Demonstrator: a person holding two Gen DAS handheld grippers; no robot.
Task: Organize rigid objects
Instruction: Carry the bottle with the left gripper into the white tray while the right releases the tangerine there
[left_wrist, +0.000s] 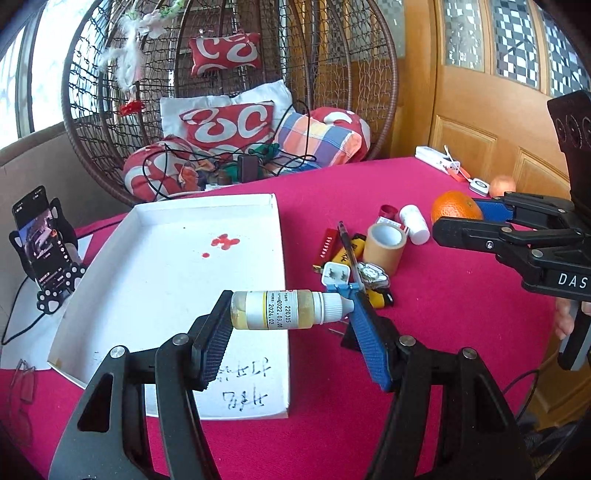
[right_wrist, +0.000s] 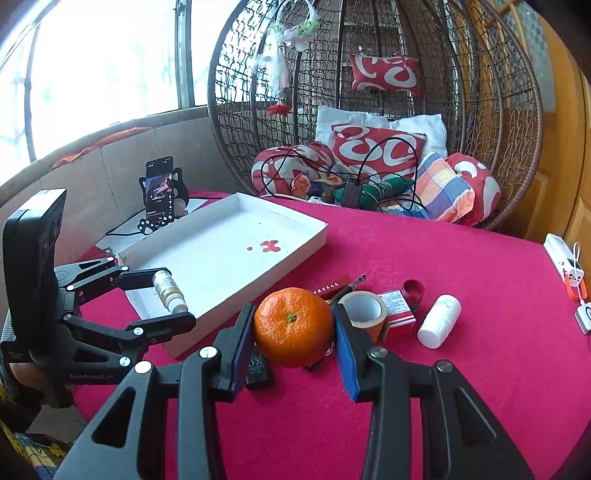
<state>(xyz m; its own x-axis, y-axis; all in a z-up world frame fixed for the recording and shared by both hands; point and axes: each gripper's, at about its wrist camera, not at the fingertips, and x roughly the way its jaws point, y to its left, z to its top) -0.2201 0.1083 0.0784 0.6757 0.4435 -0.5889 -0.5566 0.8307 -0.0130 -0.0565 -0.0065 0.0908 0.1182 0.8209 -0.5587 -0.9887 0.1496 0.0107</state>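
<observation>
My left gripper (left_wrist: 291, 306) is shut on a small dropper bottle (left_wrist: 284, 309) of yellowish liquid, held lengthwise between the pads above the near right corner of the white tray (left_wrist: 166, 258). From the right wrist view the same bottle (right_wrist: 169, 291) hangs in the left gripper (right_wrist: 170, 293) over the tray's (right_wrist: 295, 236) near end. My right gripper (right_wrist: 293, 328) is shut on an orange (right_wrist: 293, 326), lifted above the red tablecloth (right_wrist: 461, 387). The left wrist view shows that orange (left_wrist: 456, 207) at the right gripper's (left_wrist: 460, 218) tips.
A pile sits right of the tray: tape roll (right_wrist: 364, 310), white pill bottle (right_wrist: 439, 321), red box (right_wrist: 399, 308), red cap (right_wrist: 413, 288), pen (left_wrist: 347, 247), white plug (left_wrist: 336, 275). A phone on a stand (right_wrist: 159, 192) is beyond the tray. A wicker chair (right_wrist: 369, 110) is behind the table.
</observation>
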